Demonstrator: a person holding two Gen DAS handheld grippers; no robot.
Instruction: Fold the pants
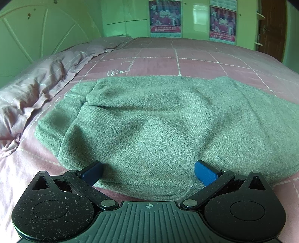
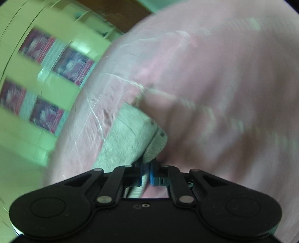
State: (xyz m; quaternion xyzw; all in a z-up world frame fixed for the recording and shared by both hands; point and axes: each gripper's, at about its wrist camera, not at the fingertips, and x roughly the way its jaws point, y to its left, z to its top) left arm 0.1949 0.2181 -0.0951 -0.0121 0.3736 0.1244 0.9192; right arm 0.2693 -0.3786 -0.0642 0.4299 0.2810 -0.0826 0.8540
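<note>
In the left wrist view, the left tool (image 1: 149, 172) is wide open, with its two blue fingertips (image 1: 205, 173) spread far apart and holding nothing. The fingertips rest at the near edge of the grey pants (image 1: 158, 123), which lie already folded into a thick, wide bundle on the bed (image 1: 196, 58). The bed has a pink cover with a pattern of white stitched squares and a small drawing of a light bulb (image 1: 115, 72) just beyond the far edge of the pants. A wrinkled pink pillow (image 1: 35, 93) lies along the left side of the bed, near the green headboard (image 1: 37, 35). On the green wall behind the far edge of the bed hang two red posters (image 1: 165, 16). In the right wrist view, the picture is blurred by motion and strongly tilted. The right tool (image 2: 145, 174) is closed, and its blue fingertips (image 2: 153, 175) pinch an edge of the grey pants (image 2: 129, 138), so a strip of the cloth passes between them. The cloth rises away from the tool as a folded layer above the pink bed (image 2: 224, 74). The posters (image 2: 72, 65) appear on the green wall at the left, but they are too blurred to read.
</note>
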